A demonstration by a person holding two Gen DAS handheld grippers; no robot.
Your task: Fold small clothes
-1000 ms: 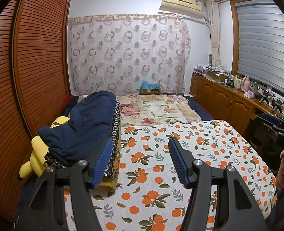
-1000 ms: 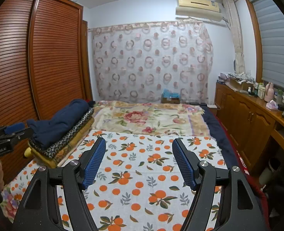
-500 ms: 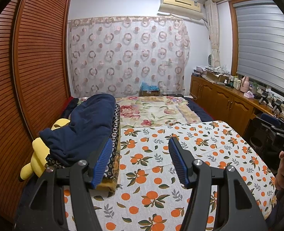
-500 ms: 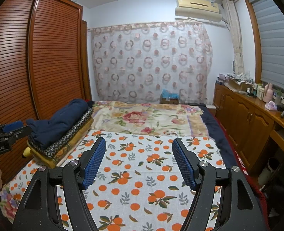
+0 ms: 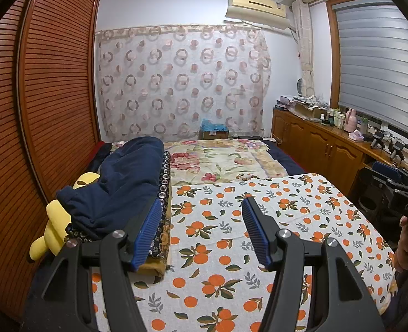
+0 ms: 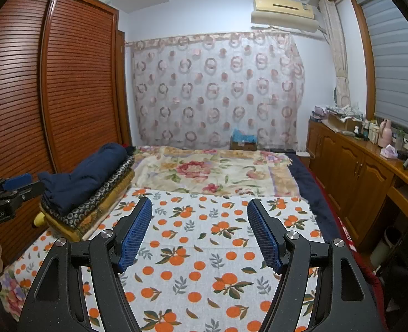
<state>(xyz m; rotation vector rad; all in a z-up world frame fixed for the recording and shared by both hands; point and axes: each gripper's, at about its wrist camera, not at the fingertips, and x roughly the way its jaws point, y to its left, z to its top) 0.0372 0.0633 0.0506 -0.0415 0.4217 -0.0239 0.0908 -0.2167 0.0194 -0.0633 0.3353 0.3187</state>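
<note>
Left gripper point(image 5: 199, 228) and right gripper point(image 6: 199, 233) hovered over the orange-print sheet point(image 6: 204, 249), jaws apart and empty, beside folded clothes point(image 5: 115, 182).

Both tongs hang side by side above the bed, tilted slightly downward. The left tongs point(image 5: 199, 228) and the right tongs point(image 6: 199, 233) stand with jaws apart, empty.

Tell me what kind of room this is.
A bedroom in a home, most likely: a bed under an orange-print sheet, a louvred wooden wardrobe beside it, folded clothes stacked on the bed, and an air conditioner above a curtained wall.
</note>
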